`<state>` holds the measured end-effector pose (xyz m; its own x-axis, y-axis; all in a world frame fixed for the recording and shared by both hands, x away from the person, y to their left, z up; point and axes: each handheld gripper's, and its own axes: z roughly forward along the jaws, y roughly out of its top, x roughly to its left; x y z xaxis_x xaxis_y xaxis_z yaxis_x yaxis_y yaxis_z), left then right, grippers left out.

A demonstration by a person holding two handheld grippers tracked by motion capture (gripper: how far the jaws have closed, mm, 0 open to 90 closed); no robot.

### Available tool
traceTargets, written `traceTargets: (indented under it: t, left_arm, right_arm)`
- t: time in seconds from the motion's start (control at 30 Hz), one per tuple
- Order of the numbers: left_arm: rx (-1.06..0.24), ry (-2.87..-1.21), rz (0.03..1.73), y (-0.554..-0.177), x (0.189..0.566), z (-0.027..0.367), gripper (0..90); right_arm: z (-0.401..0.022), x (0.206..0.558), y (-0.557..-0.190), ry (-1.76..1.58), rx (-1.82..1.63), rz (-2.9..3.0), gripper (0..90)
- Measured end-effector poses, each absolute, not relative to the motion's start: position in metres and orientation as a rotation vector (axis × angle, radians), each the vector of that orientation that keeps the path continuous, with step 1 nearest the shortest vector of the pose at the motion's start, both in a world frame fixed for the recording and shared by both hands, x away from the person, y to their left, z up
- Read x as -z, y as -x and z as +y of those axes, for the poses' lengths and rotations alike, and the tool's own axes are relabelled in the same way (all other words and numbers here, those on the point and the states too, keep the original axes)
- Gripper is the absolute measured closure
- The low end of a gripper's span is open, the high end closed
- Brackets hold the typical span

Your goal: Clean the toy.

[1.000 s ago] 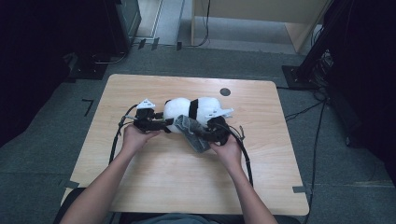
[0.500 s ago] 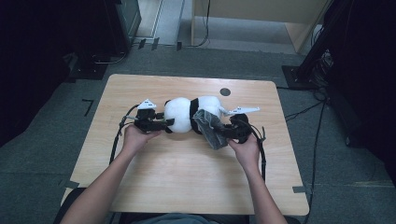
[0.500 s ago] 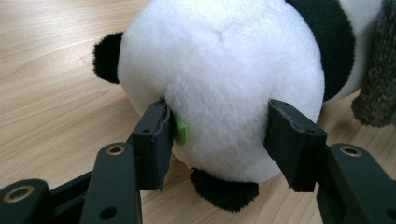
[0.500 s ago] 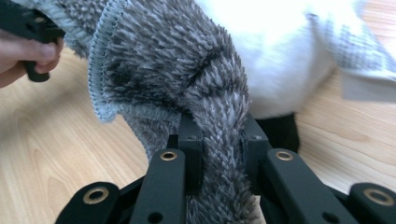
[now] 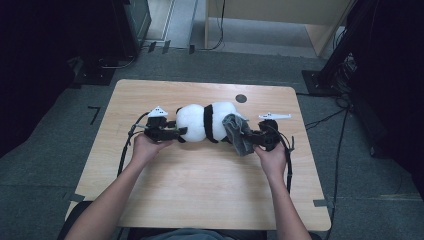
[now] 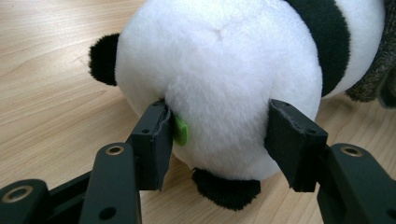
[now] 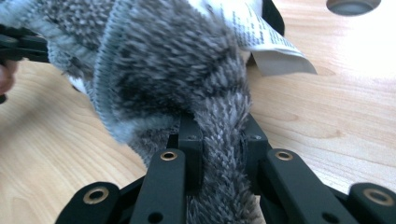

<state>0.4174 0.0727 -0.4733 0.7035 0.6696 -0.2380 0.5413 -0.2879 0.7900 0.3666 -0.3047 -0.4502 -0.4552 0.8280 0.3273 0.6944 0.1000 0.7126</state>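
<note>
While the table [image 5: 150, 200] carries it near the far edge's middle, the plush panda [image 5: 205, 121] lies lengthwise, its head clenched by the left tool [image 6: 224, 135]; the right tool [image 7: 219, 140] grips the grey fuzzy garment [image 5: 239, 134] at its other end.

From above, the light falls evenly on my table [image 5: 200, 190], soft and a little dim; the floor around the table sinks into near black at both sides; shadows under my hands are faint; close up, the panda [image 6: 224, 70] glows almost overexposed, and the grey cloth [image 7: 177, 84] beside it blurs at the near edge.
</note>
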Motion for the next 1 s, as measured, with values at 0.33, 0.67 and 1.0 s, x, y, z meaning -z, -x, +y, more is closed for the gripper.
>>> traceTargets:
  t: [0.33, 0.67, 1.0]
  left_arm:
    - [-0.135, -1.965, 0.947, -0.419, 0.476, 0.073, 37.7]
    - [-0.128, -1.963, 0.947, -0.419, 0.476, 0.073, 37.9]
    - [-0.125, -1.963, 0.948, -0.418, 0.475, 0.073, 38.9]
  right_arm:
    - [-0.304, 0.477, -0.375, -1.622, -1.245, 2.227, 77.3]
    - [-0.320, 0.472, -0.373, -1.669, -1.177, 2.194, 77.3]
    - [-0.335, 0.431, -0.369, -1.623, -1.242, 2.073, 77.4]
